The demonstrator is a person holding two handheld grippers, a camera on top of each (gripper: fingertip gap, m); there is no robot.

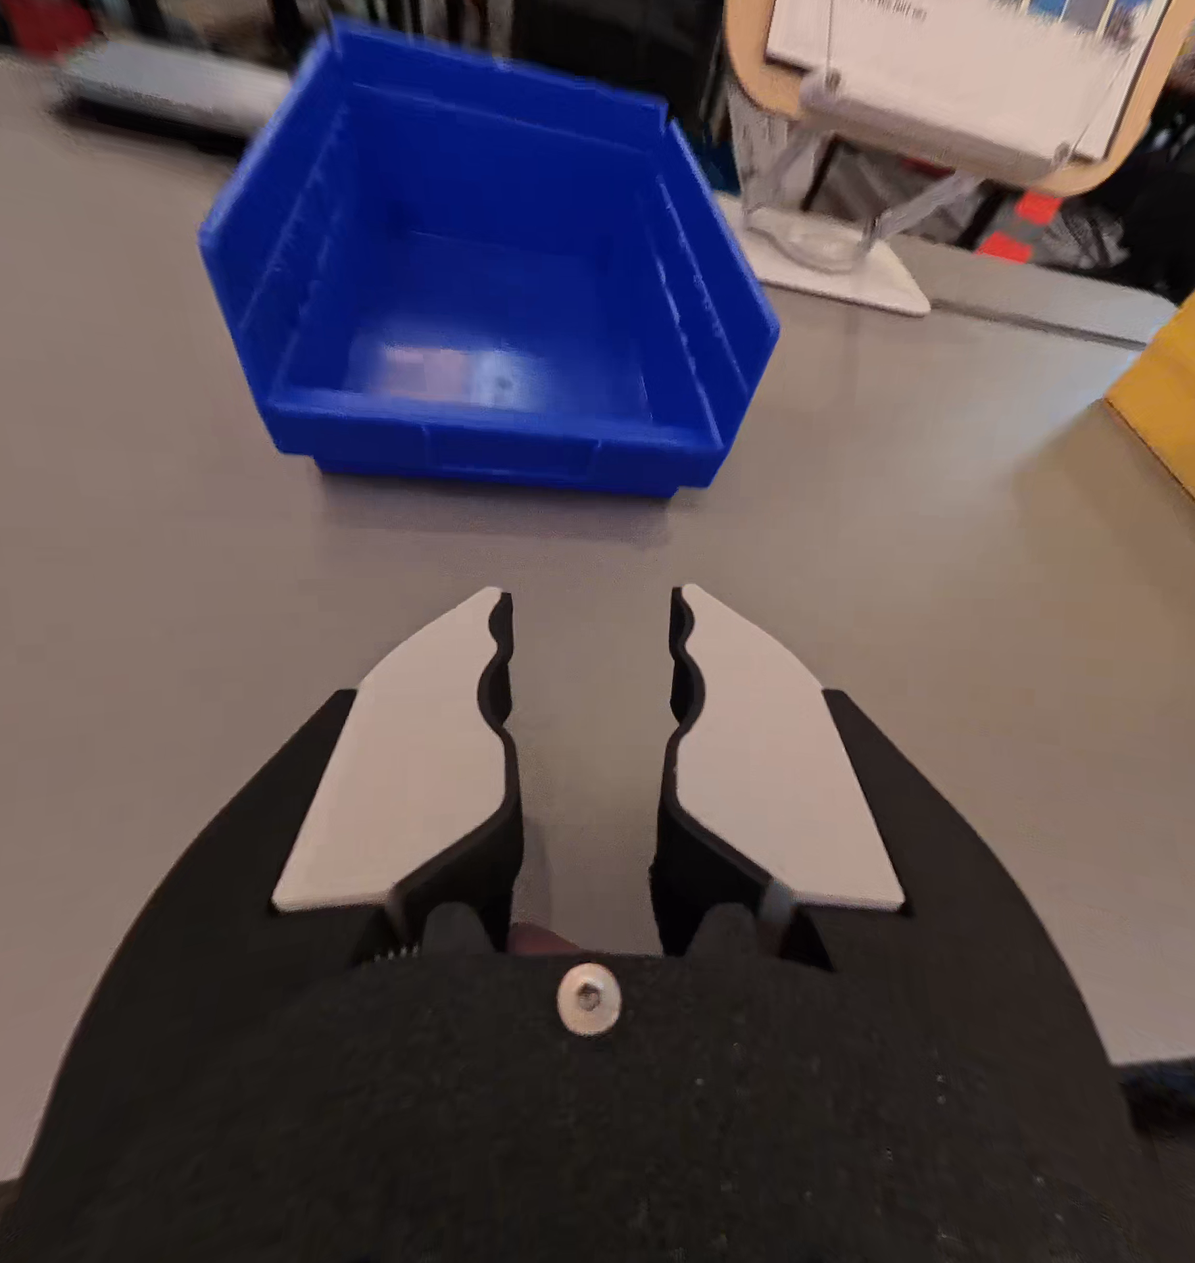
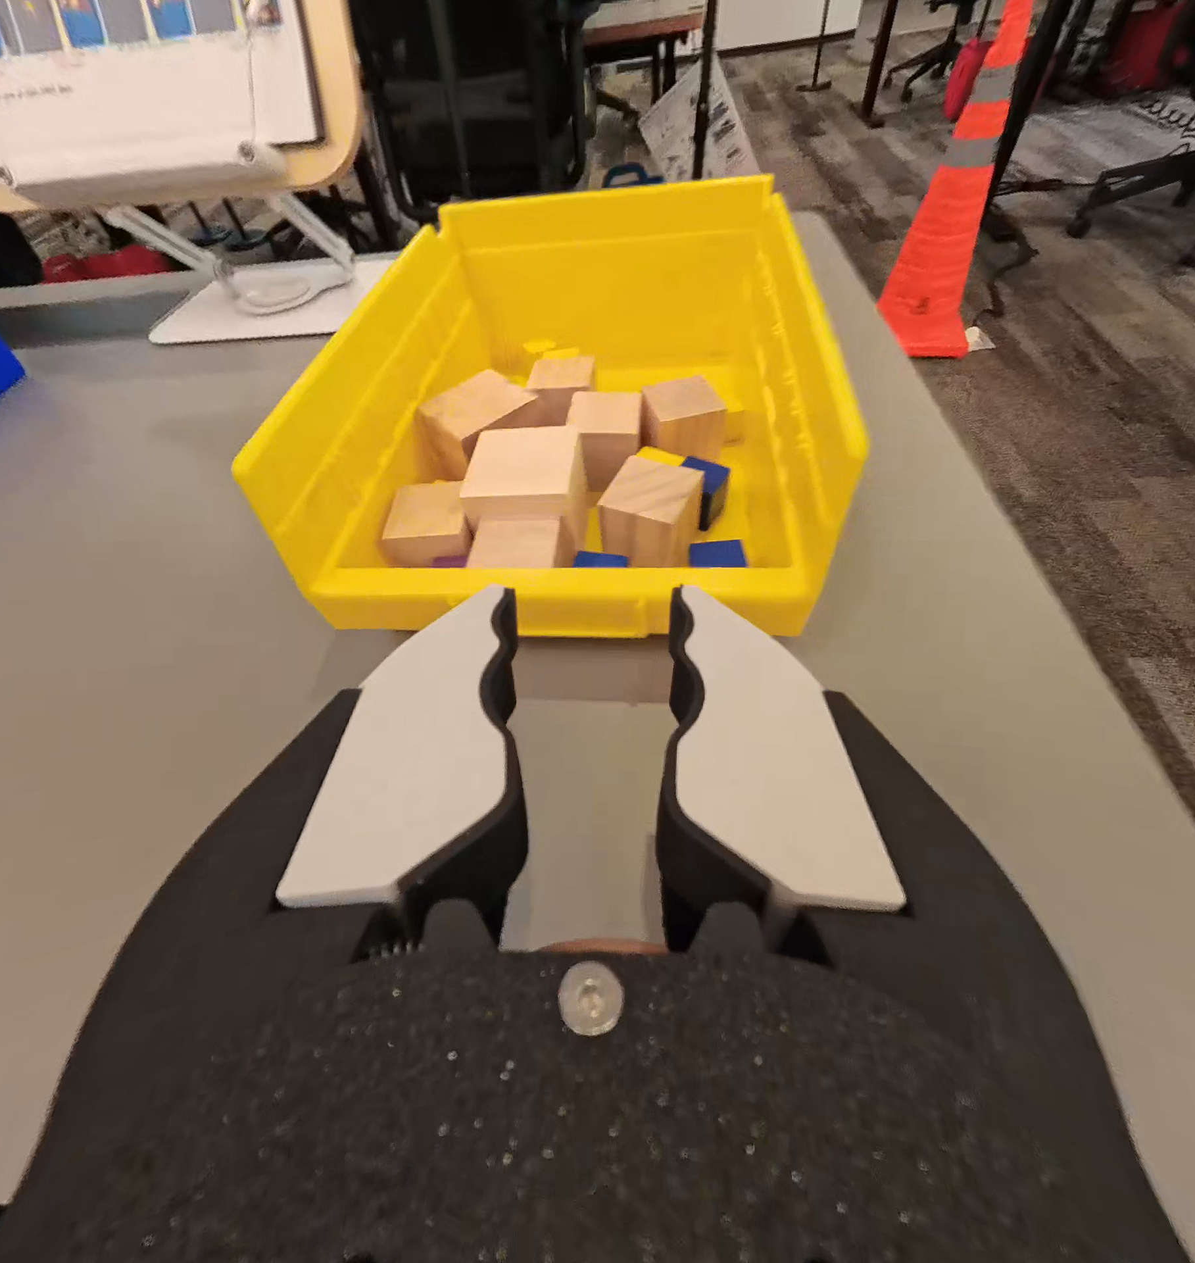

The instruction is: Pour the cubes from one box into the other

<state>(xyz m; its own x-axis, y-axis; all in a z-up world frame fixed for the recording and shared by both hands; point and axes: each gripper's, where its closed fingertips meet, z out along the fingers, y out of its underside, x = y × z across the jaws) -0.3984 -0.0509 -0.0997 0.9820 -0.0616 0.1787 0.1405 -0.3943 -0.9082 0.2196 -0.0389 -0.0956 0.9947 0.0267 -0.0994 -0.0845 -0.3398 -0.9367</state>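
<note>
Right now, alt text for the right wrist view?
Open right gripper faces the low front wall of a yellow box holding wooden and blue cubes on a grey table. Orange cone stands on the floor behind.

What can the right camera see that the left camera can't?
Only the right wrist view shows the cubes, wooden with a few blue ones, lying in the yellow box, plus an orange cone on the floor. Only the left wrist view looks inside the blue box, which holds no cubes. Both show the grey table, a bit of each box, and an open gripper holding nothing: the left gripper and the right gripper.
</note>
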